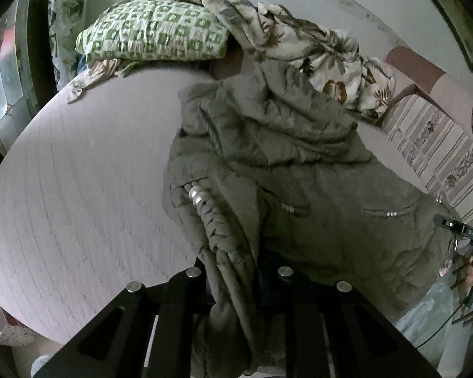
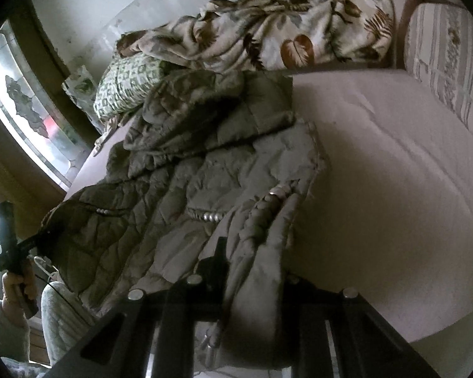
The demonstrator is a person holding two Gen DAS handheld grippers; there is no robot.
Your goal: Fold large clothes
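An olive quilted hooded jacket (image 1: 299,189) lies on the pale pink bed (image 1: 78,173), its hem hanging toward me. My left gripper (image 1: 236,286) is shut on the jacket's hem near a braided trim with silver beads (image 1: 201,201). In the right wrist view the jacket (image 2: 189,173) spreads across the bed (image 2: 394,173). My right gripper (image 2: 242,283) is shut on the jacket's other hem corner. The right gripper also shows at the right edge of the left wrist view (image 1: 463,233); the left one shows at the left of the right wrist view (image 2: 15,245).
A leaf-print blanket (image 1: 315,41) and a green-checked folded cloth (image 1: 151,31) are piled at the bed's far side. A striped floral cushion (image 2: 444,72) lies at the right. A window (image 2: 25,110) is on the left wall.
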